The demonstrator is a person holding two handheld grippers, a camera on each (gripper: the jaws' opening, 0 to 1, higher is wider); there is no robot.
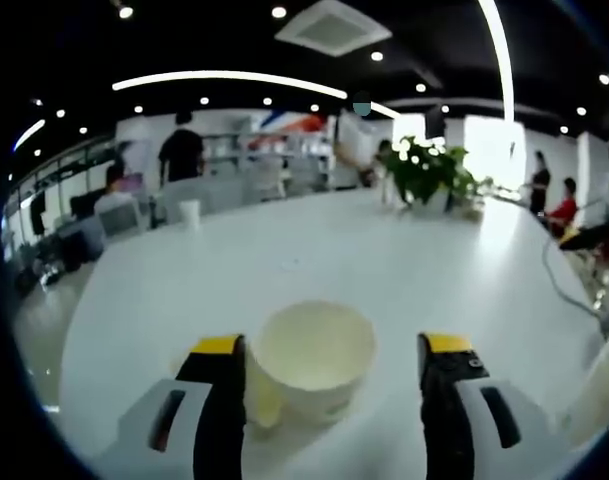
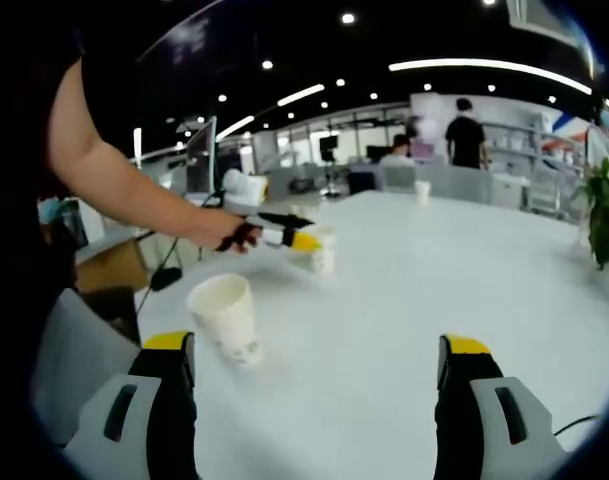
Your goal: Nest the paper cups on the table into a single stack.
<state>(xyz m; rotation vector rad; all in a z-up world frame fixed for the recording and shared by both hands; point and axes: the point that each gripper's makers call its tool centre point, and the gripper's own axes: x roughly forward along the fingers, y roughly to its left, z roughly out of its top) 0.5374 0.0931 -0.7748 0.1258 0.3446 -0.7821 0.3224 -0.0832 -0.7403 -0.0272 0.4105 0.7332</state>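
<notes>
White and glossy, the wide round bench [image 1: 364, 270] carries the cups. In the left gripper view we see a cream paper cup [image 1: 312, 360] at 6 o'clock, between the spread jaws of our left hand-held gripper [image 1: 334, 375], close to the left jaw; whether it touches we cannot tell. In the right gripper view, our right hand-held gripper [image 2: 319, 375] is also spread. A second white paper cup [image 2: 227, 317] stands at 8 o'clock, just beside its left jaw. Another small paper cup [image 2: 322, 258] sits at the left hand-held gripper's tip near 11 o'clock. A green potted plant [image 1: 424, 175] stands far off.
</notes>
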